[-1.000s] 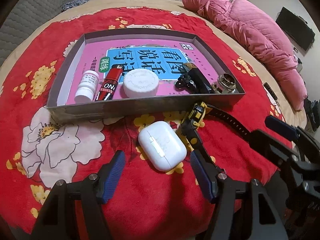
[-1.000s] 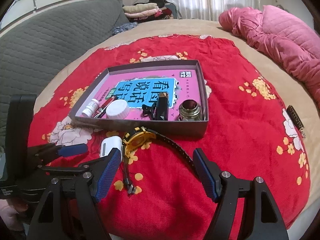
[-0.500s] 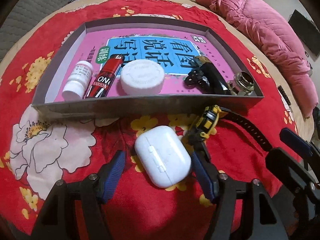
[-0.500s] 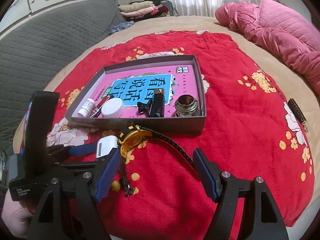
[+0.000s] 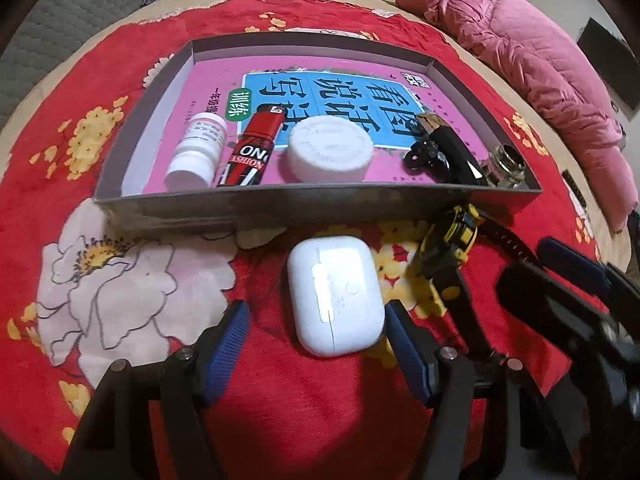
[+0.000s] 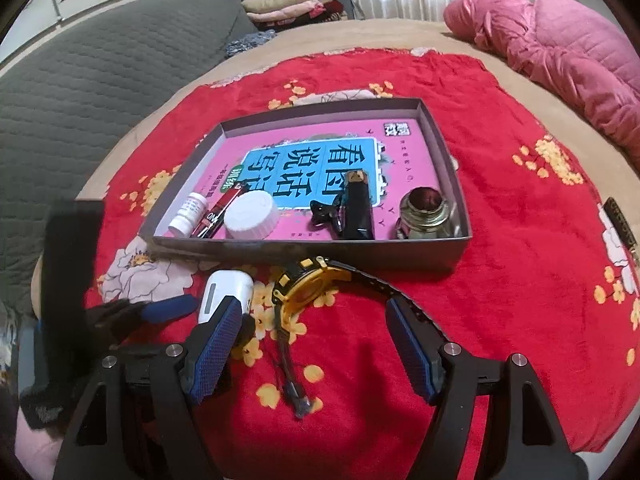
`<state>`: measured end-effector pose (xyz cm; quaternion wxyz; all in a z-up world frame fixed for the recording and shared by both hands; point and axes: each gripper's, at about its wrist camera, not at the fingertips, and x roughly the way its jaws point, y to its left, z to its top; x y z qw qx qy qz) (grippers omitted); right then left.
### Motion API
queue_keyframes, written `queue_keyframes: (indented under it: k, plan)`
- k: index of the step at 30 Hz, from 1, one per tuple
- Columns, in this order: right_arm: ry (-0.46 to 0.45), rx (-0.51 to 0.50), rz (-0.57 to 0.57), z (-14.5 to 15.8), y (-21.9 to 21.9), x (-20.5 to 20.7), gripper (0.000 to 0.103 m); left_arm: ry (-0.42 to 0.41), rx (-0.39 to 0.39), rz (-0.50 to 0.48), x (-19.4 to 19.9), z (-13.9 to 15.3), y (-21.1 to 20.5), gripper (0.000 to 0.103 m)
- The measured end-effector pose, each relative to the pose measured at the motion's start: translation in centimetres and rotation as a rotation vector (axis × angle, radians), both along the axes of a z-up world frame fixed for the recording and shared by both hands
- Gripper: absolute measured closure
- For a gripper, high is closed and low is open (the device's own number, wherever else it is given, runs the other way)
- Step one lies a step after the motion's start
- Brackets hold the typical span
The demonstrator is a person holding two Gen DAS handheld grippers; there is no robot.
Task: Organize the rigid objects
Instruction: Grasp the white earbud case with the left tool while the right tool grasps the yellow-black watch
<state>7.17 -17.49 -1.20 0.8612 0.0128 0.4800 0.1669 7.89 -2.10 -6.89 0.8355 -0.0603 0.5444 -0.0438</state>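
The left gripper (image 5: 316, 344) is spread wide around the earbud case (image 5: 335, 294), apparently touching nothing. Centre, then close evenly; the tray (image 5: 280, 200) lies at 12 o'clock. The right gripper (image 6: 314, 346) hangs unclenched, empty.

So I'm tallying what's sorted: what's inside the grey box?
Inside the grey box: white bottle, red lighter, white cap, black clip, glass jar, on a pink book. Under it, hidden.

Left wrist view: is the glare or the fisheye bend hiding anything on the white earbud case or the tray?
Left wrist view: a bright glare patch washes out the lid of the glossy white plastic earbud case, whose outline stays clear; the straight near wall of the grey cardboard tray bows with the fisheye. Right wrist view: the case is partly hidden behind a blue-padded finger, with no strong glare.
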Motion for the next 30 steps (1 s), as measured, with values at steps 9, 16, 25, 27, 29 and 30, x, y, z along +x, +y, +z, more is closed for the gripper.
queue_keyframes:
  k: [9, 16, 25, 27, 29, 30]
  plan:
    - [0.109, 0.043, -0.151, -2.1, 1.3, 2.7, 0.027, -0.023, 0.014, 0.013, -0.4, 0.1, 1.3, 0.034]
    - [0.153, -0.010, -0.216, -4.2, 2.0, 4.2, 0.041, -0.037, -0.002, 0.016, -0.3, 0.2, 1.6, 0.034]
    - [0.134, -0.002, -0.203, -4.8, 1.7, 4.1, 0.045, -0.052, -0.009, 0.024, 0.3, 0.2, 1.4, 0.034]
    - [0.132, 0.004, -0.202, -4.8, 1.6, 4.1, 0.047, -0.055, -0.010, 0.026, 0.5, 0.2, 1.4, 0.034]
    - [0.127, 0.023, -0.207, -4.8, 1.2, 3.9, 0.049, -0.059, -0.008, 0.025, 0.6, 0.1, 1.4, 0.034]
    - [0.125, 0.032, -0.210, -4.8, 1.0, 3.9, 0.050, -0.060, -0.007, 0.025, 0.7, 0.1, 1.3, 0.034]
